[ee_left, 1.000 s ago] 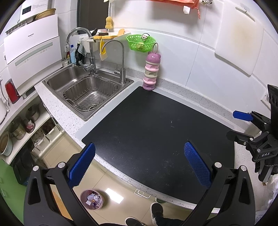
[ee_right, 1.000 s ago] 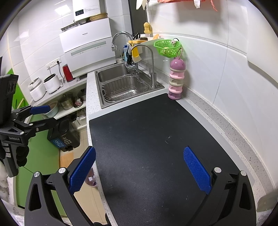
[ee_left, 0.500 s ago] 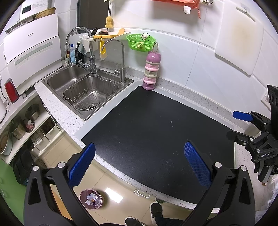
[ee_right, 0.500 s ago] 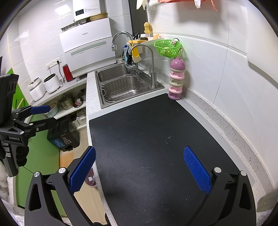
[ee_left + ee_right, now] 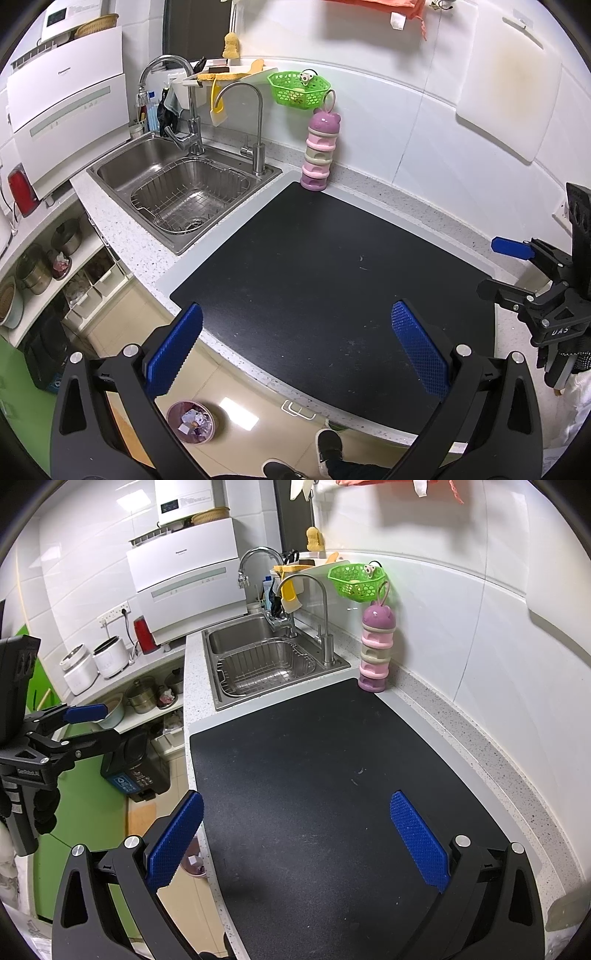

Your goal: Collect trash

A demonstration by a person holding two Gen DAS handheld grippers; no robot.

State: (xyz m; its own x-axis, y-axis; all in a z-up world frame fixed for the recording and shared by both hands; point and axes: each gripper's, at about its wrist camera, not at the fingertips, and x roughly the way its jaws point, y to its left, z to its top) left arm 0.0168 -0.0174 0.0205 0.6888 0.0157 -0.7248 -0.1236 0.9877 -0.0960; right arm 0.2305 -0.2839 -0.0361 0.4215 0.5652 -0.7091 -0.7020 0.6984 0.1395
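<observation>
Both grippers hang above the counter, empty. The left gripper [image 5: 295, 343] has its blue-padded fingers [image 5: 173, 347] spread wide with nothing between them; the black mat [image 5: 314, 266] fills the gap ahead of them. The right gripper [image 5: 295, 838] is splayed just as wide, holding nothing, its fingers [image 5: 419, 840] over the near end of the same mat [image 5: 314, 775].

The trash: below and just behind the left gripper's left finger, down on the floor, sits a small round trash bin [image 5: 191, 422] with crumpled scraps inside. A sliver of it also peeks out beside the right gripper's left finger, past the counter edge [image 5: 194, 862]. The mat itself carries only a few tiny flecks [image 5: 362, 259] ahead of the right-hand finger.

Far ahead of the fingers, a pink stacked container [image 5: 320, 152] stands at the mat's far corner, touching it or nearly so. Left of that lies the steel sink [image 5: 181, 192] with a wire basket inside. A green basket [image 5: 298, 90] hangs on the wall above the container. A person's shoes [image 5: 328, 448] show beneath the left gripper.
</observation>
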